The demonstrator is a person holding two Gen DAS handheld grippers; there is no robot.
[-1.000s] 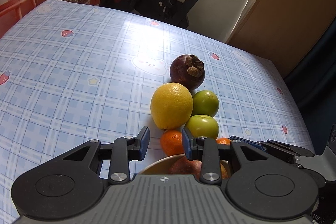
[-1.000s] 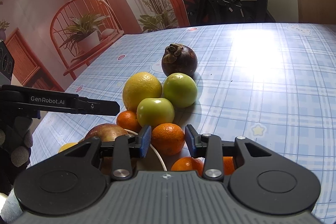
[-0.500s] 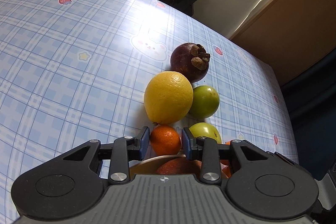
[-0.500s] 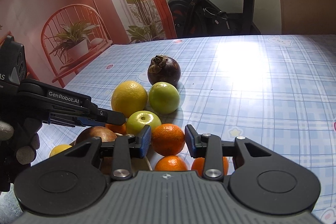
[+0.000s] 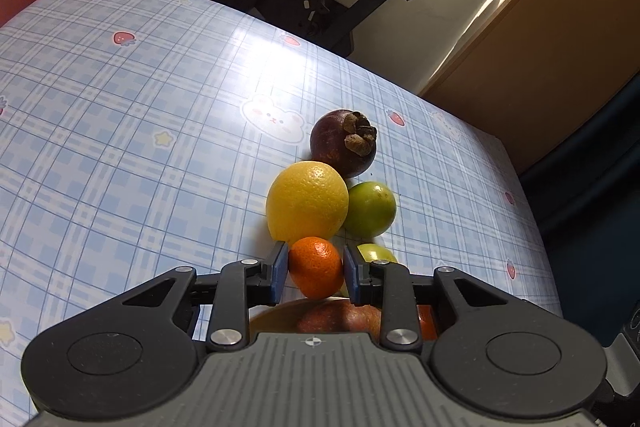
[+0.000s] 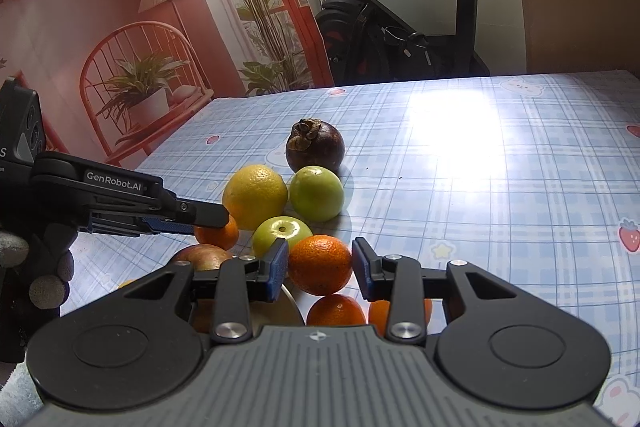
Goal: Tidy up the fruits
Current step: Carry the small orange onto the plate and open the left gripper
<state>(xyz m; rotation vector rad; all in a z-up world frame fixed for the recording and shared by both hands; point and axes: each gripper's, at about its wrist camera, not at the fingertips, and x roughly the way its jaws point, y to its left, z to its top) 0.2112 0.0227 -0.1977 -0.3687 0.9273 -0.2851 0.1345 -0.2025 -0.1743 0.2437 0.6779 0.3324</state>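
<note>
On blue plaid tabletop (image 5: 120, 131), fruit pile w/ big yellow lemon (image 5: 307, 202). Left hand-held gripper (image 5: 315, 267) has now slid fwd, jaws straddling small orange tangerine (image 5: 316, 266), pads nearly touching, not clamped. Right hand-held gripper (image 6: 320, 264) likewise brackets another tangerine (image 6: 320, 264), gaps showing. Grasps look imminent.

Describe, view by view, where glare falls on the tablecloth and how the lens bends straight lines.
Left wrist view: a white glare patch on the tablecloth beyond the mangosteen; the plaid lines bow outward, most near the edges. Right wrist view: stronger glare on the cloth to the right of the mangosteen washes out the plaid; the far table edge curves; the fruit stays sharp.
</note>
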